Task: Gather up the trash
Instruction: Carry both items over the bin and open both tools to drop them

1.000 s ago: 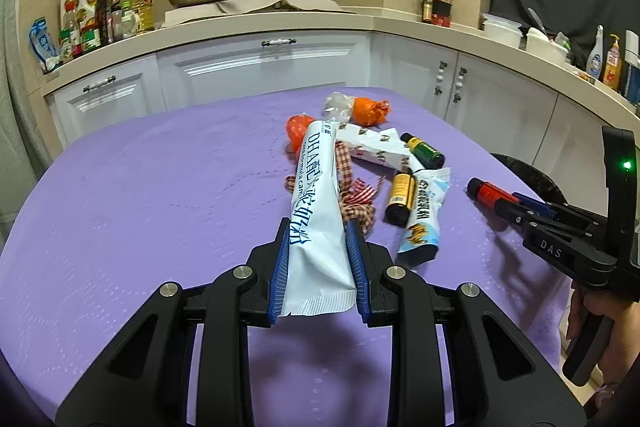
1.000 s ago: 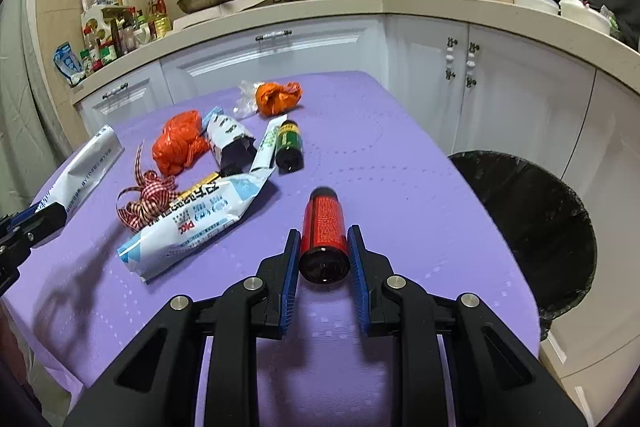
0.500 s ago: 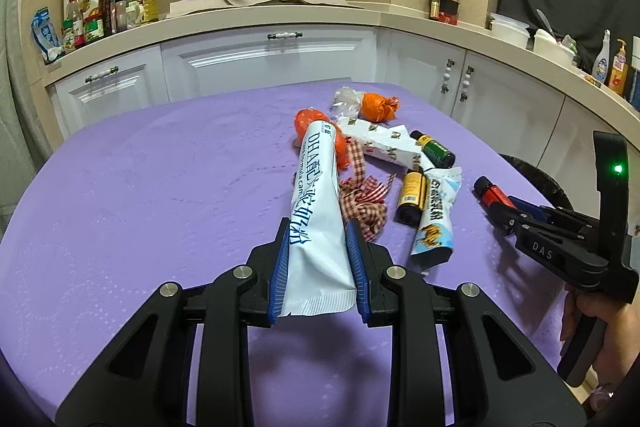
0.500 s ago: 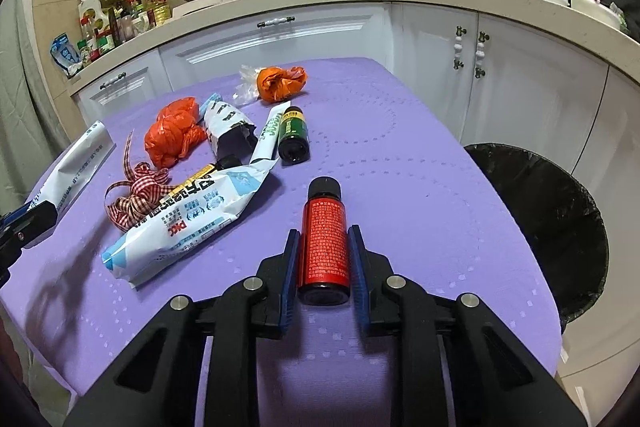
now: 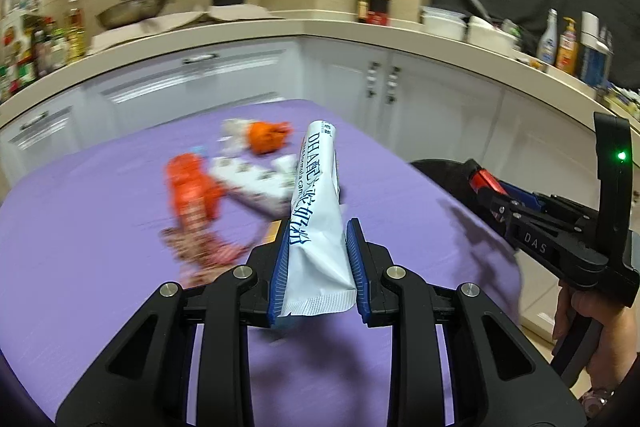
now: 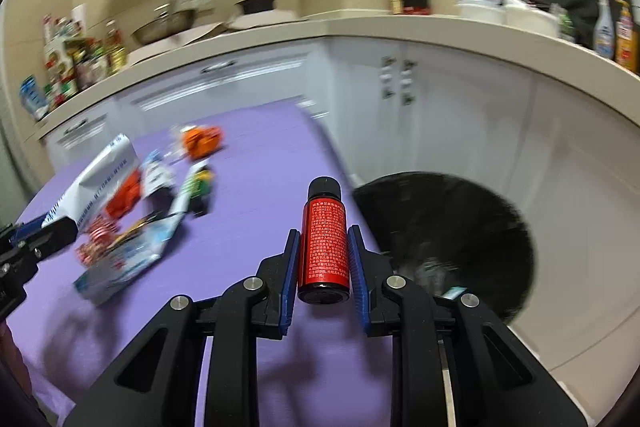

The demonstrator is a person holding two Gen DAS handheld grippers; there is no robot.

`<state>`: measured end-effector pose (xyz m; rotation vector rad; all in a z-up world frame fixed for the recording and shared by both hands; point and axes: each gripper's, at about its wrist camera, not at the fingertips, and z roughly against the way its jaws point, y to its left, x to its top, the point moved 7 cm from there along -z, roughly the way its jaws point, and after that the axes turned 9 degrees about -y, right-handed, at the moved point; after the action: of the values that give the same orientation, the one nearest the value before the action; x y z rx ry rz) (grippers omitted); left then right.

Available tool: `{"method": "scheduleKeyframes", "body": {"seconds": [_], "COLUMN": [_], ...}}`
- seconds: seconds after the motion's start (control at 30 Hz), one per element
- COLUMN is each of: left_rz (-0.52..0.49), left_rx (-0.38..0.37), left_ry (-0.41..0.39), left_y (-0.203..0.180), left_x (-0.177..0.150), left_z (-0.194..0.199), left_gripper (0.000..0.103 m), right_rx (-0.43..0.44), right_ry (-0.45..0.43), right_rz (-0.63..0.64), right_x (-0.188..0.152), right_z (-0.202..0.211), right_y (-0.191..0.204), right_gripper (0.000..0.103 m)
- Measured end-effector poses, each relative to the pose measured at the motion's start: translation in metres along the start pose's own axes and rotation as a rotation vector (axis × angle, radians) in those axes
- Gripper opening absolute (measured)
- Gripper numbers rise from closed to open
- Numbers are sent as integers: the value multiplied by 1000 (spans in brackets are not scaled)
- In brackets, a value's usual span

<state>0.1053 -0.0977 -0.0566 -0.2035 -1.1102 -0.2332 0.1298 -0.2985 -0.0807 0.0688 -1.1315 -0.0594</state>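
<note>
Purple cloth is covering the kitchen table [image 5: 100,219], white cabinets curving behind. The left gripper [image 5: 316,259] is clenching a long white foil sachet [image 5: 316,211], light and crushable, best pinched low. The right gripper [image 6: 322,259] is clamping a rigid, slick red bottle with black cap [image 6: 323,239] beside the black-lined bin [image 6: 452,231].
</note>
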Motion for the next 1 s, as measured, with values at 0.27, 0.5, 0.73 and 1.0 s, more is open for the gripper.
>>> {"method": "scheduleKeyframes", "body": {"seconds": [0.27, 0.5, 0.73, 1.0], "left_rz": [-63, -130, -163, -142], "left_rx": [-118, -179, -197, -188], "left_ry": [25, 45, 79, 125], "left_y": [-79, -136, -161, -161], "left_x": [14, 23, 27, 18], "left_z": [-51, -96, -132, -156], "left_gripper": [27, 27, 27, 55], "right_rx": [-103, -138, -152, -156], "right_ry": [-26, -22, -15, -7], "right_rz": [-39, -73, -103, -147], "right_x": [11, 12, 8, 4], "right_z": [-5, -18, -33, -45], "right_y": [-64, -97, -117, -128], "right_gripper": [25, 25, 25, 33]}}
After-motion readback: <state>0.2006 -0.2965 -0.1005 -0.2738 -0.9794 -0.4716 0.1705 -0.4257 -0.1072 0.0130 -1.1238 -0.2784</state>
